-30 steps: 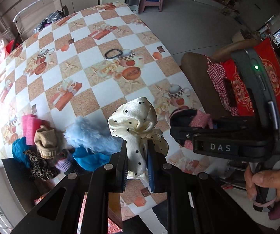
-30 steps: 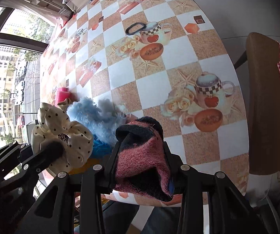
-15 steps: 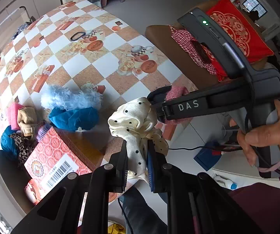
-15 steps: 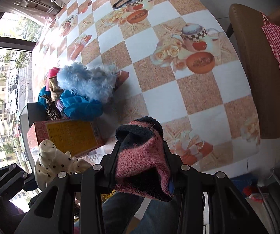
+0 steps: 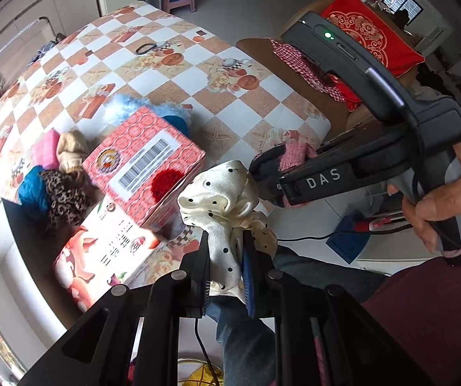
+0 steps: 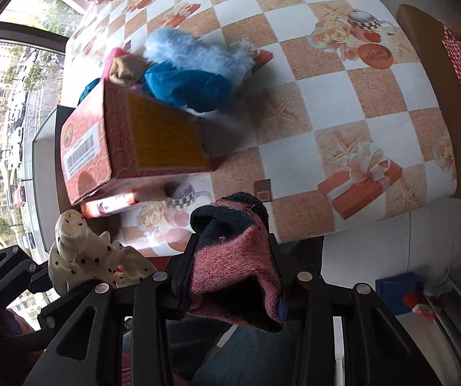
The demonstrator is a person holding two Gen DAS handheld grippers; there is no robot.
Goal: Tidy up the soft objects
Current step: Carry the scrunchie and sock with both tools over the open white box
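My left gripper (image 5: 225, 251) is shut on a cream polka-dot scrunchie (image 5: 224, 199), held off the table's near edge; it also shows in the right wrist view (image 6: 79, 257). My right gripper (image 6: 233, 267) is shut on a pink and dark sock (image 6: 233, 251), just right of the scrunchie (image 5: 291, 154). A red patterned box (image 5: 143, 164) stands on the table near the edge (image 6: 118, 148). Behind it lie a light blue fluffy item (image 6: 195, 51), a teal item (image 6: 185, 87), a tan sock (image 5: 71, 148), a pink item (image 5: 45, 148) and a leopard-print item (image 5: 65, 196).
The checkered tablecloth (image 5: 172, 74) covers the table. A flat printed carton (image 5: 108, 257) lies under the red box. A brown chair with red cushion (image 5: 368, 32) stands to the right. A dark tray edge (image 6: 45, 148) is left of the box.
Both grippers have pulled back from the table towards me, still holding the scrunchie and the sock. The red box has come into view, close and in front of the soft pile.
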